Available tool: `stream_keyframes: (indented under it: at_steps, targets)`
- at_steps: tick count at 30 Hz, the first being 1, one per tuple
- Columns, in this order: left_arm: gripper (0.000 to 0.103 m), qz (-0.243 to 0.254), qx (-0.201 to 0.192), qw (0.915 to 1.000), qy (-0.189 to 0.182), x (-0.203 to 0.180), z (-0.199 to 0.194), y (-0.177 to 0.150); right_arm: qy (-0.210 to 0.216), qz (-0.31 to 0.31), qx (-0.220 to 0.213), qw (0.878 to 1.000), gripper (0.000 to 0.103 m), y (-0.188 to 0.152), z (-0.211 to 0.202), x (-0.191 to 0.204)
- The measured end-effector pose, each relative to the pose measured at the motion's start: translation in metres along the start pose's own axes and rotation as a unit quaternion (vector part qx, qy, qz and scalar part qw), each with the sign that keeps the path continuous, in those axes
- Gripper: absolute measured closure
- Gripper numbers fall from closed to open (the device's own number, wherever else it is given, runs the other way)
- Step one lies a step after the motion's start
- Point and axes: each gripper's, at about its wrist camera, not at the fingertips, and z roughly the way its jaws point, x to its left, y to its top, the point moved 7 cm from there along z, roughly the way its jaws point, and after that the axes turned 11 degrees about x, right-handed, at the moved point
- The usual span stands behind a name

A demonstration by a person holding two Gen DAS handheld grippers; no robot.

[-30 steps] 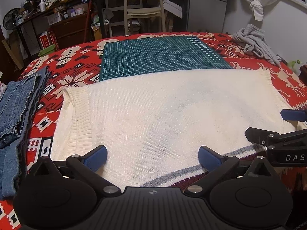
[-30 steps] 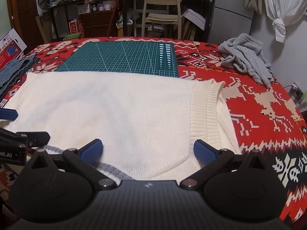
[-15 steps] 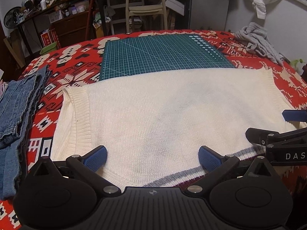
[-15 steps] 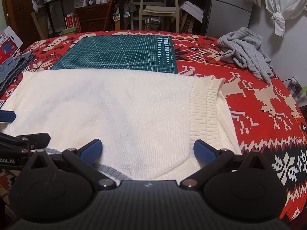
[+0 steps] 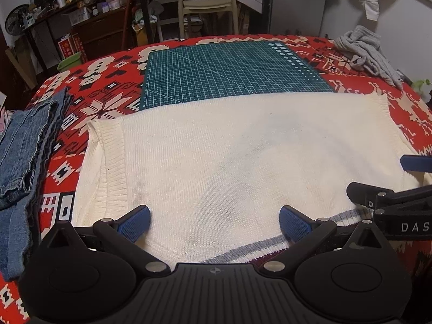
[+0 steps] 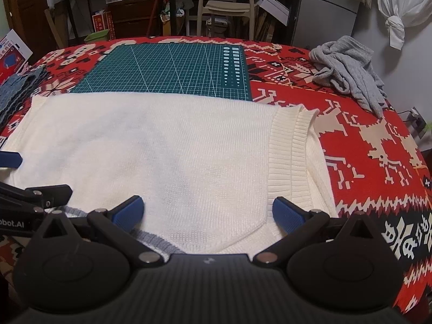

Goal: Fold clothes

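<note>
Both hand-held grippers — left [image 5: 214, 222], right [image 6: 206, 213] — spread wide over ribbed, cream knit sweater [image 5: 229, 156], seemingly folded.

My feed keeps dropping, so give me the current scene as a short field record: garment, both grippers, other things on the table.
garment: cream knit sweater spread flat, far edge overlapping the green cutting mat
near edge: grey-and-white striped band showing at the sweater's near edge
left hand-held gripper: open, fingers apart over the sweater's near edge, holding nothing
right hand-held gripper: open, over the near edge by the ribbed band
left side: folded denim
far right: crumpled grey garment
surface: red patterned cloth
</note>
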Motion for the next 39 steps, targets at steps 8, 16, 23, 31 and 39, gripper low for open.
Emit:
stream_keyframes:
  at_steps: [8,16,23,31,39]
  targets:
    - [0.0,0.001,-0.008,1.0,-0.002,0.0,0.001,0.001,0.002,-0.001,-0.009,1.0,0.001,-0.002,-0.001,0.0]
    - [0.013,-0.01,-0.027,0.9995,-0.011,0.008,-0.01,0.003,0.009,-0.003,-0.01,1.0,0.001,0.0,-0.002,-0.002]
    - [0.013,-0.032,-0.077,0.9963,-0.018,0.04,-0.037,0.014,0.011,0.036,-0.042,0.998,0.003,0.014,-0.018,-0.042]
    - [0.017,-0.091,-0.084,0.9923,-0.007,0.119,-0.036,0.029,0.009,0.085,-0.064,0.994,0.022,0.035,-0.03,-0.098]
    - [0.034,-0.151,-0.064,0.9861,-0.029,0.17,-0.019,0.045,0.046,0.13,-0.049,0.989,0.064,0.062,-0.008,-0.13]
